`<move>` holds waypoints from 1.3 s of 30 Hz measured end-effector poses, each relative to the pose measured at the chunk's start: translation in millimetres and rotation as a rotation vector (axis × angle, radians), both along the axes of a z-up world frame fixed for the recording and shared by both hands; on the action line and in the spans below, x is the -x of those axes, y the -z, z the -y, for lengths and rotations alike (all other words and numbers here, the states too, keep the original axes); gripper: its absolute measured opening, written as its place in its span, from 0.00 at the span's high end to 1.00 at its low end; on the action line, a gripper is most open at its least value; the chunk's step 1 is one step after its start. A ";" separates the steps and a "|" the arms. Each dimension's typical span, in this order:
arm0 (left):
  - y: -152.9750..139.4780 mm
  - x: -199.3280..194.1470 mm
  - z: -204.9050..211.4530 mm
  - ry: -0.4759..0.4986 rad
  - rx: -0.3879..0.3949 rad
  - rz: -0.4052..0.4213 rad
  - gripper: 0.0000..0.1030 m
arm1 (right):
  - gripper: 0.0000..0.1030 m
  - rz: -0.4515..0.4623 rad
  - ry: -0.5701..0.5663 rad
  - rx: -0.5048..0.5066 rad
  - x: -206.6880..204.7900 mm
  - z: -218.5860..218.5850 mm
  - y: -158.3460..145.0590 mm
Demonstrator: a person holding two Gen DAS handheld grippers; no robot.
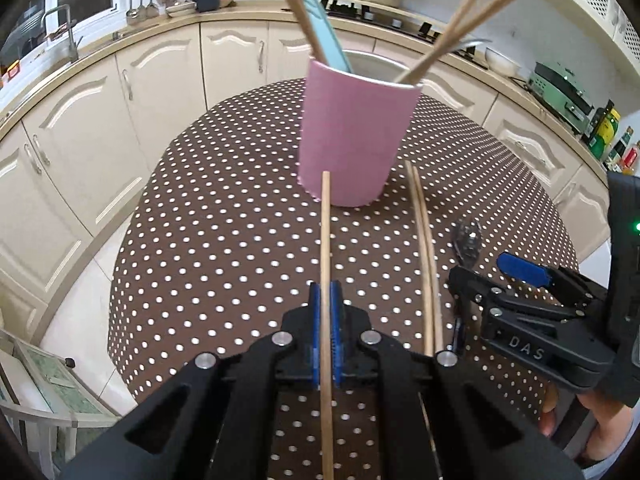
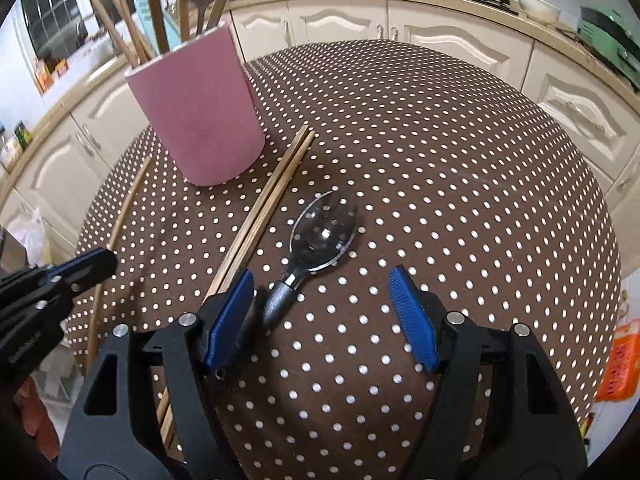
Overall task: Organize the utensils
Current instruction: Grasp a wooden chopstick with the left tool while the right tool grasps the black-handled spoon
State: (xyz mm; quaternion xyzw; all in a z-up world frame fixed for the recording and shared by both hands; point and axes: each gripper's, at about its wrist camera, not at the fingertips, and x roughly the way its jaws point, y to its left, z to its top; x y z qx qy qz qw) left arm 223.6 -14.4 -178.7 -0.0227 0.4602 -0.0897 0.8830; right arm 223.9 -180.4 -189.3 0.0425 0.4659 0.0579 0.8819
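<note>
**Pink holder part-filled, three pieces still out**

Wooden chopstick [image 1: 326, 264] sits clamped between the blue pads of our left gripper [image 1: 326, 300], its tip pointing toward the pink utensil holder [image 1: 352, 136], which stands on the dotted tablecloth [image 1: 224, 220]. We judge this piece picked up but not yet delivered. Several chopsticks [image 1: 472, 20] and a pale blue utensil [image 1: 324, 28] already stand in the holder, so part of the sorting looks done. Just right of the held stick, a pair of chopsticks [image 2: 272, 196] lies flat on the cloth beside the holder. Further right lies a clear-bowled spoon [image 2: 320, 236], near our right gripper [image 2: 324, 312], whose jaws stand wide apart, holding nothing.
</note>
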 end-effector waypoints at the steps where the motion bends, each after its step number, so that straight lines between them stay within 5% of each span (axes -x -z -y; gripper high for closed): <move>1: 0.5 -4.3 1.2 -0.003 0.005 -0.002 0.95 | 0.32 -0.010 -0.020 0.031 -3.6 -4.4 0.9; 5: 2.2 -10.4 -8.1 -0.015 0.030 -0.010 0.95 | 0.40 -0.051 -0.104 0.093 -13.2 -11.2 2.0; 7: 2.8 -12.6 -8.9 -0.018 0.044 -0.010 0.95 | 0.60 -0.077 -0.148 0.104 -17.3 -7.7 0.7; 10: 1.9 -14.3 -7.2 -0.020 0.062 -0.010 0.95 | 0.77 -0.130 -0.186 0.105 -24.5 4.0 -1.5; 24: -7.6 -7.6 -16.4 -0.030 0.112 0.022 0.95 | 0.88 -0.199 -0.220 0.028 -41.2 42.3 0.8; 30: -17.5 2.6 -27.4 -0.041 0.170 0.080 0.95 | 0.88 -0.114 -0.195 -0.078 -25.5 70.6 -8.0; 39: -52.1 23.2 -27.2 -0.015 0.238 0.268 0.95 | 0.88 0.206 -0.188 -0.264 8.7 93.8 -57.3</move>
